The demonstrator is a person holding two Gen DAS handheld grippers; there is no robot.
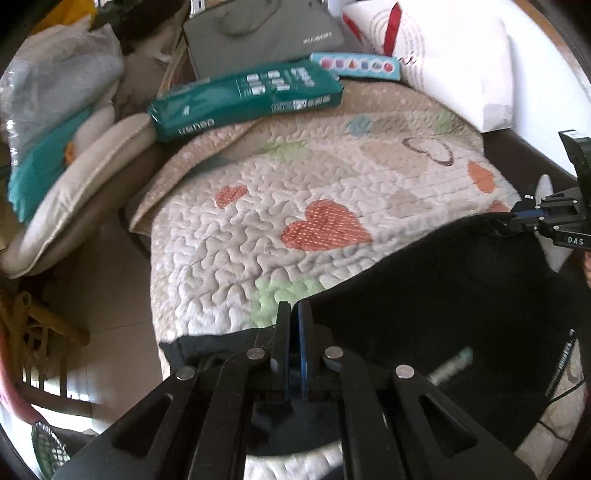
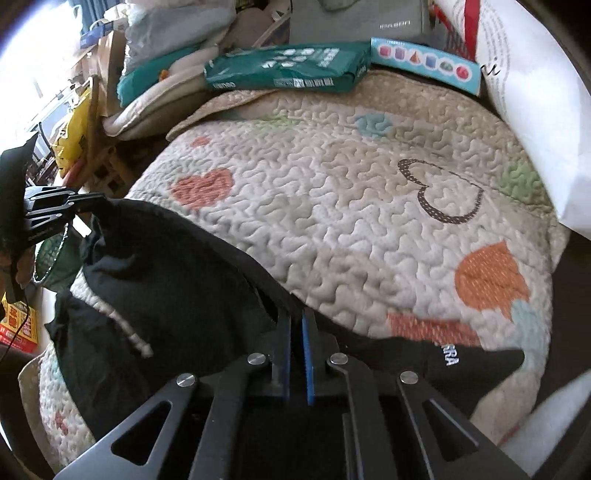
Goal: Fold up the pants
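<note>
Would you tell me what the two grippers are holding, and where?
Both hold the black pants by one edge: the left gripper and right gripper each pinch it, apart.

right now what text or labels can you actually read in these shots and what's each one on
"DAS": on the right gripper.
"RA": white letters on the black pants, rest hidden.
Gray bag: logo too blurred.
Green package: print upside down, too small.
White bag: script unreadable.

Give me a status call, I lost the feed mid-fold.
Left tongs shut on black pants, right tongs shut on same edge. Pants lifted over heart quilt. Green package and blue box sit far side, not in the way.
</note>
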